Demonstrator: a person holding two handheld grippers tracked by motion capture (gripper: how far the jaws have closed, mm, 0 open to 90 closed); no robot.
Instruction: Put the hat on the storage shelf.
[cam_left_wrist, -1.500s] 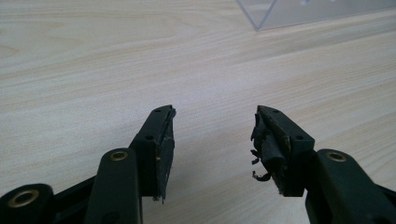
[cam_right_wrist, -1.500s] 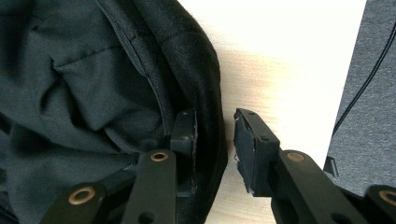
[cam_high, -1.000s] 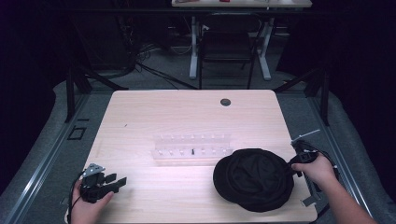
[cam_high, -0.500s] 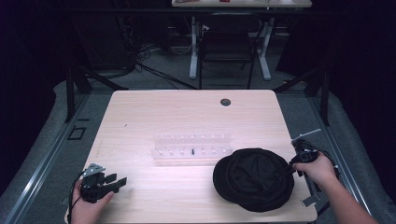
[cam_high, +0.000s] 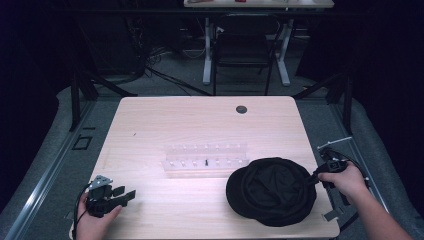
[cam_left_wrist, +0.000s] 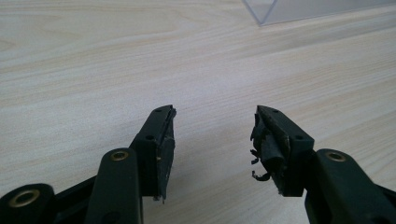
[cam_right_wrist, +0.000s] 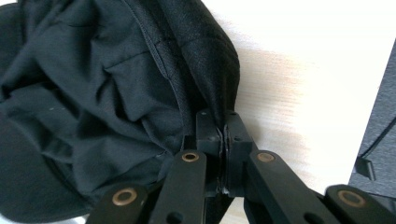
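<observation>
A black cap (cam_high: 270, 190) lies upside down on the wooden table (cam_high: 190, 120) at the front right, its lining showing. My right gripper (cam_high: 312, 179) comes in from the right edge, and its jaws are shut on the cap's rim. In the right gripper view the two pads (cam_right_wrist: 223, 119) pinch the folded black fabric of the cap (cam_right_wrist: 116, 84) tightly. My left gripper (cam_high: 125, 194) rests low at the table's front left corner, far from the cap. Its jaws (cam_left_wrist: 212, 116) stand open over bare wood with nothing between them.
A clear plastic rack (cam_high: 205, 156) with small pegs lies across the table's middle, just behind the cap; its corner (cam_left_wrist: 280, 11) shows ahead of the left gripper. A dark round grommet (cam_high: 241, 109) sits near the far edge. A chair and desk legs stand beyond the table.
</observation>
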